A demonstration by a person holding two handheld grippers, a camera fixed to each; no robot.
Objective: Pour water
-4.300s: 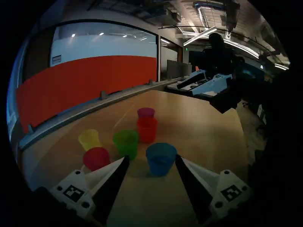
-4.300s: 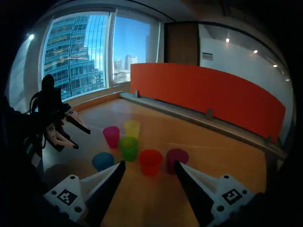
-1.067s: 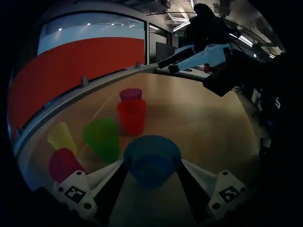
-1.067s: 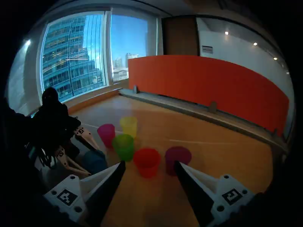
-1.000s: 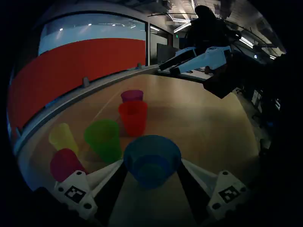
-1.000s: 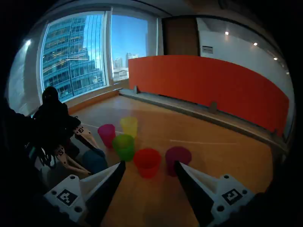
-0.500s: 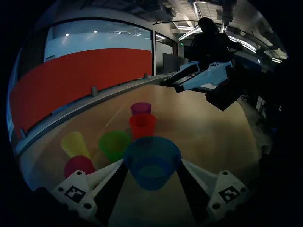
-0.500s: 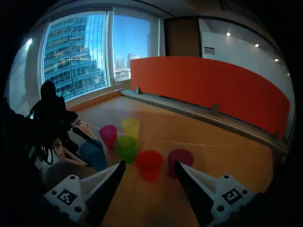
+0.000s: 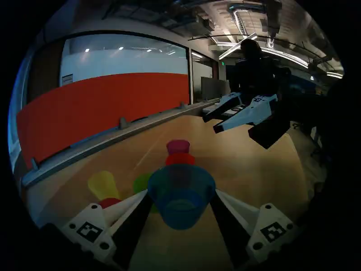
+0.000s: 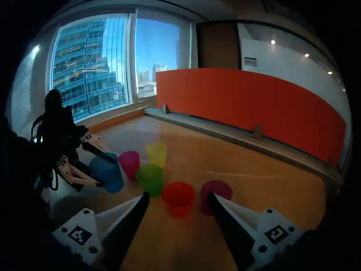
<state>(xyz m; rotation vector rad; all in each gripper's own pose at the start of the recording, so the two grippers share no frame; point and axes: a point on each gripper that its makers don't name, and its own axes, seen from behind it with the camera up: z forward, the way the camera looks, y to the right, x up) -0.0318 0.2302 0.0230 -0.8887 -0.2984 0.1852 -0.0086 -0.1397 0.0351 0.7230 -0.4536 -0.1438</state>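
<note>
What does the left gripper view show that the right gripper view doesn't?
Left gripper view: the blue cup right up close, squeezed between the left tongs, so you look down inside it. It also has the right tongs hanging open above the table, and the ceiling lights.

Right gripper view: big windows with tall buildings and blue sky, and that blue cup seen from the side.

Both: the orange wall, the wooden table, and the purple cup, red cup, green cup and yellow cup.
</note>
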